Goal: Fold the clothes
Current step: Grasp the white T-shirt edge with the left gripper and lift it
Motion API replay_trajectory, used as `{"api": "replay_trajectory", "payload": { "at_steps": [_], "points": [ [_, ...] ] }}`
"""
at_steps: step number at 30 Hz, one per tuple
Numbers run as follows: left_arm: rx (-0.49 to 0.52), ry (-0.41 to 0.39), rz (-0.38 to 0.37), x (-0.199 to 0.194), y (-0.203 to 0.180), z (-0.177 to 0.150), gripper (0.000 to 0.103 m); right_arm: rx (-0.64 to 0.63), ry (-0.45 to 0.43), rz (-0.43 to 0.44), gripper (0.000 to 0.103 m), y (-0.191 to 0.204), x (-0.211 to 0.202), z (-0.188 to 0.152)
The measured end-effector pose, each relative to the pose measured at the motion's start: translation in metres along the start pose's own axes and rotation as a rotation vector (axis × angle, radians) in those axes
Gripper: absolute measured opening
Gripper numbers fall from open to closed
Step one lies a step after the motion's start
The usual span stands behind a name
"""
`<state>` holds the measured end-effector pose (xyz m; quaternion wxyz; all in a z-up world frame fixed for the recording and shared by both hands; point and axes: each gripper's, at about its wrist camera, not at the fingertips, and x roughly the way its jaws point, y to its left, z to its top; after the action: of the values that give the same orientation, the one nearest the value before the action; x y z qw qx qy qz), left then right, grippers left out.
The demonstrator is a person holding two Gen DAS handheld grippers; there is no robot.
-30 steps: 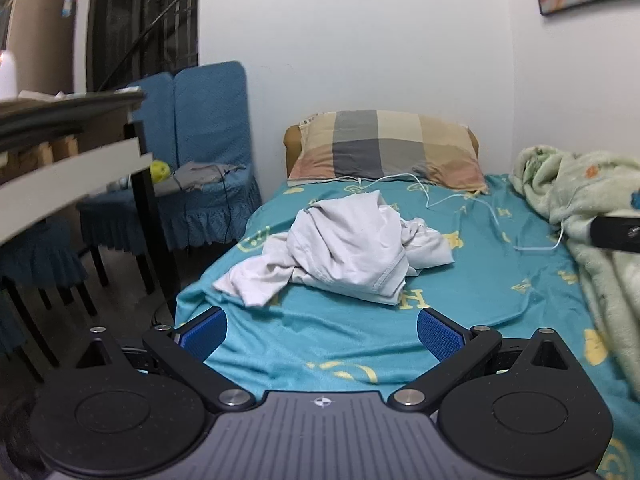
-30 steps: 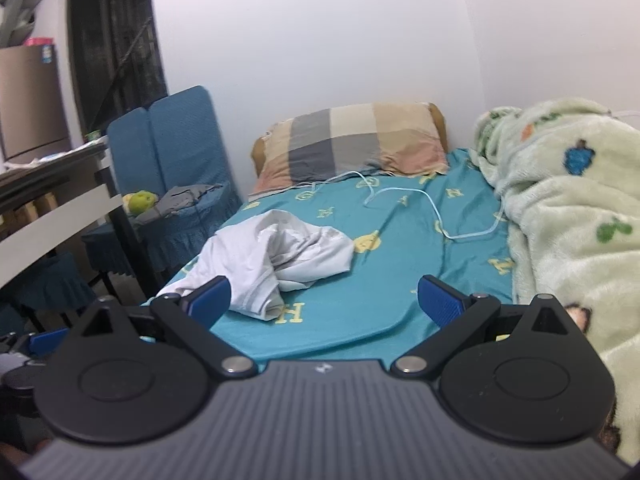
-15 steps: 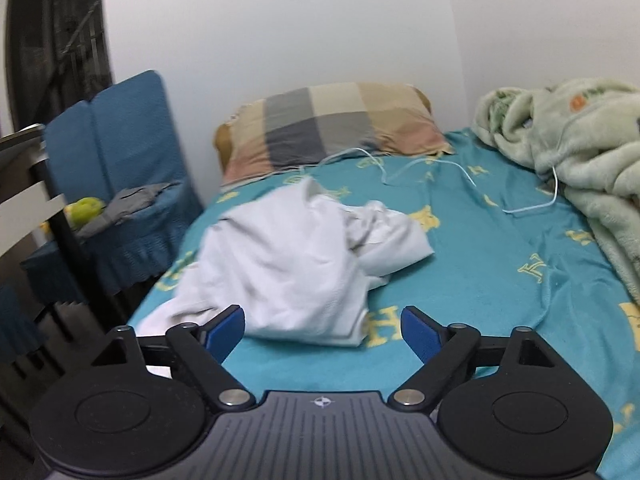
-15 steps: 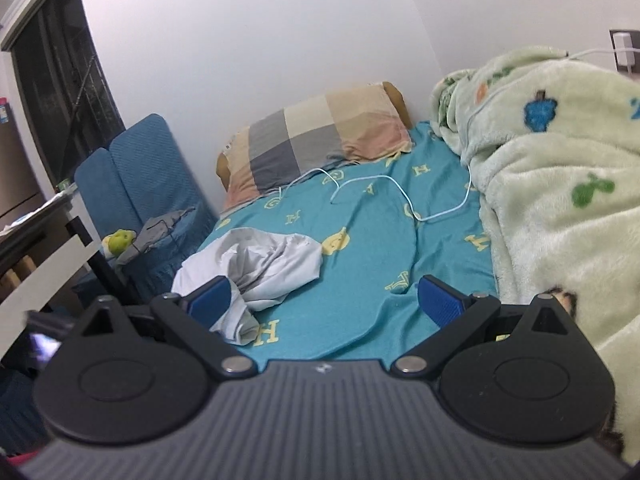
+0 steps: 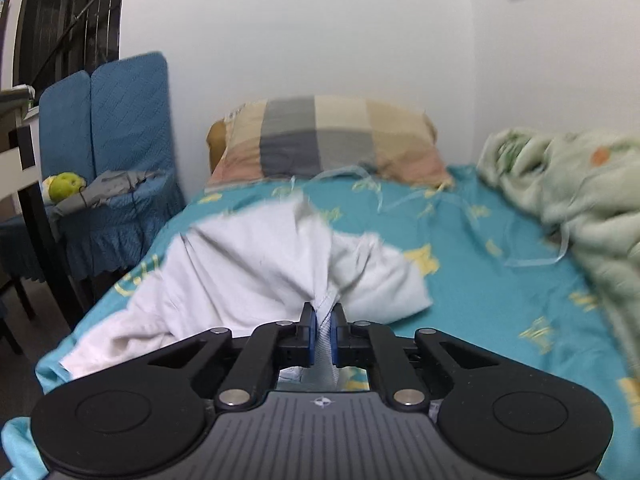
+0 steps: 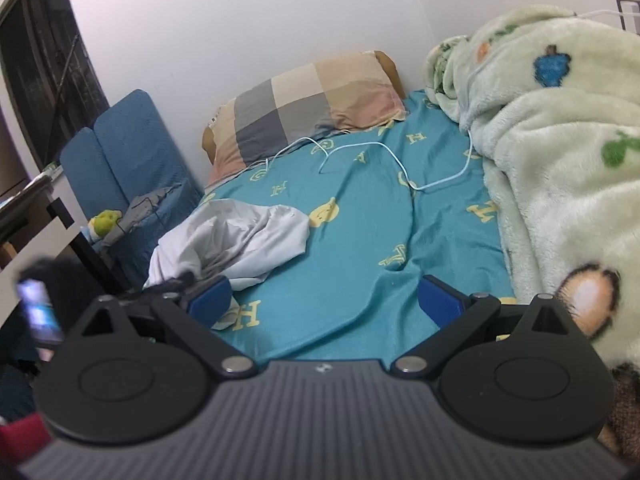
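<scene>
A crumpled white garment lies on the teal bed sheet near the bed's left edge. My left gripper is shut on a pinched fold at the garment's near edge, and cloth bunches up between the blue pads. In the right wrist view the same garment sits left of centre. My right gripper stands open over bare sheet to the garment's right, with nothing between its fingers.
A checked pillow lies at the head of the bed by the white wall. A pale green fleece blanket is heaped along the right side. A white cable snakes over the sheet. Blue covered chairs stand left of the bed.
My left gripper moved forward and down to the garment and shut on its near edge. The right gripper shifted a little towards the bed and stayed open.
</scene>
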<state>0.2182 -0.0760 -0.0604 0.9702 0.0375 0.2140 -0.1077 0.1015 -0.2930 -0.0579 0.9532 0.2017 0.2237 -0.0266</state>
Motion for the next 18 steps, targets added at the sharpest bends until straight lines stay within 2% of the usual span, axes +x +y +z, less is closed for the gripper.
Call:
{"api": "replay_trajectory", "payload": {
  "at_steps": [6, 12, 14, 18],
  "points": [
    [-0.108, -0.070, -0.122, -0.103, 0.023, 0.030, 0.006, -0.061, -0.022, 0.023, 0.102, 0.011, -0.012, -0.003],
    [-0.251, -0.149, -0.316, -0.217, 0.058, 0.034, 0.006, -0.091, -0.023, 0.087, 0.102, 0.021, -0.031, -0.007],
    [-0.302, -0.175, -0.374, -0.242, 0.075, 0.026, 0.006, -0.097, -0.014, 0.121, 0.102, 0.026, -0.034, -0.011],
    [-0.418, -0.191, -0.402, -0.262, 0.111, 0.003, 0.007, -0.118, 0.035, 0.204, 0.102, 0.042, -0.032, -0.025]
  ]
}}
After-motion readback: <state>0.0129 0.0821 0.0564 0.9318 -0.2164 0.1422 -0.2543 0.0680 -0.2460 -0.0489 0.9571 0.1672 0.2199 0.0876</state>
